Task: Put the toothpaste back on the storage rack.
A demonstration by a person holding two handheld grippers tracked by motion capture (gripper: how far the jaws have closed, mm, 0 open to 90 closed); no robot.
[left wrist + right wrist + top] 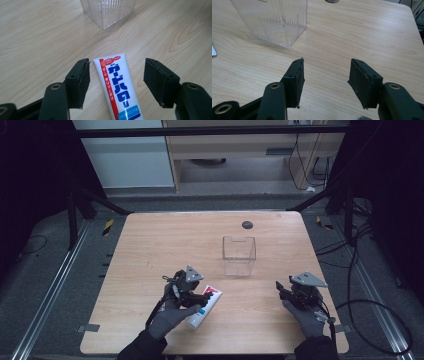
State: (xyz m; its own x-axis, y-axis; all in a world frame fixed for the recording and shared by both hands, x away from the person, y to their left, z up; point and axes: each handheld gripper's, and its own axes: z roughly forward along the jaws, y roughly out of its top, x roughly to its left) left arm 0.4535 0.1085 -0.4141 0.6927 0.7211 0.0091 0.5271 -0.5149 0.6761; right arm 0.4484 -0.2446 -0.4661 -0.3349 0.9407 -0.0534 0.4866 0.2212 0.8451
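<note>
Wooden table [150,245], pale grain, set in a dark-framed rig; cables are seen on the floor to the sides.

Left gripper [116,80]: jaws spread wide, nothing clamped. A toothpaste tube [117,87], white with a red stripe and blue lettering, lies flat on the table between the two jaws, closer to the left-hand pad [81,82], with a clear gap to the far pad. Its long axis runs along the gripper's line of sight, flat crimped end pointing away, so the jaws straddle it across its narrow width. A closing of the jaws is judged to be the move called for.

Beyond the tube's far end, straight ahead of this gripper, a clear ribbed container [107,12] stands upright, apart from the tube.

Right gripper [325,80]: jaws likewise parted, empty, bare wood between them. The container is seen ahead and to its left; the tube lies well off to that side, so the left hand is much the nearer.
</note>
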